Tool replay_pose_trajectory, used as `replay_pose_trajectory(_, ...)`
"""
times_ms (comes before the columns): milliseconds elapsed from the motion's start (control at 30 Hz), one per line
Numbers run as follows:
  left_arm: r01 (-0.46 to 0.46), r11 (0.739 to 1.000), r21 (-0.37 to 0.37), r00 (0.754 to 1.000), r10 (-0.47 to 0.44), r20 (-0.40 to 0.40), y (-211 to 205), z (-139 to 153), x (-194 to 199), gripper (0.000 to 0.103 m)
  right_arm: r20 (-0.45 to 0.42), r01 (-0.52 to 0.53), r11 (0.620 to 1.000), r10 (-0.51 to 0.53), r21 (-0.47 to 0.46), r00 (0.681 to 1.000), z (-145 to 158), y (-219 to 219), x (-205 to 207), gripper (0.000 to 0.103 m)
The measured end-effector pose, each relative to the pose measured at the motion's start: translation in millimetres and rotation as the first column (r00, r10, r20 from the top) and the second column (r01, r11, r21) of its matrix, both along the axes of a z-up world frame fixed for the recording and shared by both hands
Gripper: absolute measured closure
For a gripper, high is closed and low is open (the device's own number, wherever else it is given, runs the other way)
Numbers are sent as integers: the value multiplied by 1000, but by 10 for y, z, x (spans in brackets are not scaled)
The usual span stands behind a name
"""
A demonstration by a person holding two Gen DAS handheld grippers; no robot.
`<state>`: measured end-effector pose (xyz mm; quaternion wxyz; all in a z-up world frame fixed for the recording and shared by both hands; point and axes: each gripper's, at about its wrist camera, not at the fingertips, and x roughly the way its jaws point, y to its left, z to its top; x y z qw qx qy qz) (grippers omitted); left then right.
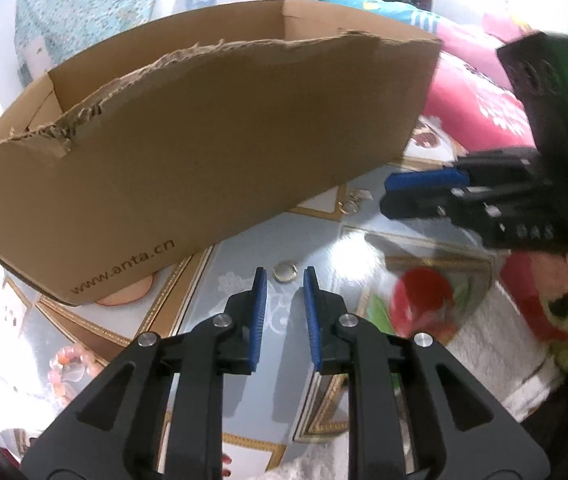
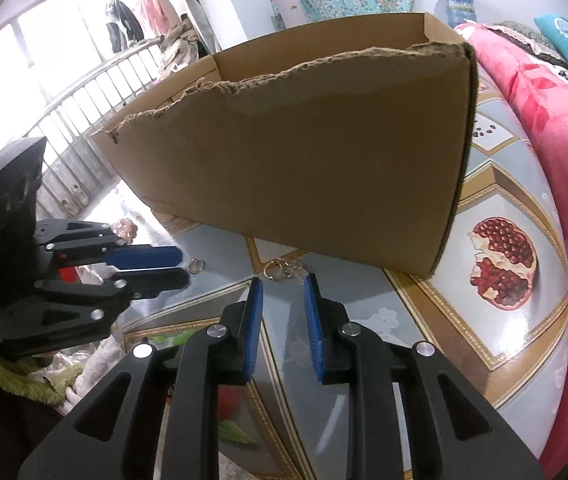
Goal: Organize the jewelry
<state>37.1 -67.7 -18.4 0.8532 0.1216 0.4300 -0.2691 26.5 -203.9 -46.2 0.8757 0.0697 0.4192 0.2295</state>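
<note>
Looming cardboard box (image 1: 203,152) behind ring (image 1: 285,271) | left gripper (image 1: 282,280), right gripper (image 2: 282,286) both apart, empty

Both wrist views face the cardboard box (image 1: 211,152) closely.

the cardboard box (image 1: 211,152) bears the printed address "www.anta.cn" on its side.
</note>
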Motion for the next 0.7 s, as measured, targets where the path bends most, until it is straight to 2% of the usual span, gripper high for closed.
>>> replay_pose_trajectory(300, 14, 998, 53, 1000, -16, 26, -110, -26, 27, 86, -5, 11, 1000, -11, 14, 1000, -23, -57, 19, 82)
replay_pose_trajectory(367, 25, 998, 55, 999, -26, 25, -135, -30, 24, 92, -4, 14, 1000, -14, 16, 1000, -20, -66, 12, 82)
replay_pose_trajectory(500, 28, 996, 85, 998, -32, 50, -211, -43, -4, 92, 8, 10, 1000, -10, 15, 1000, 8, -64, -27, 82)
replay_pose_trajectory(700, 19, 996, 84, 998, -24, 51, -160, -35, -9, 92, 21, -30, 1000, 30, -10, 999, 36, 10, -61, 82)
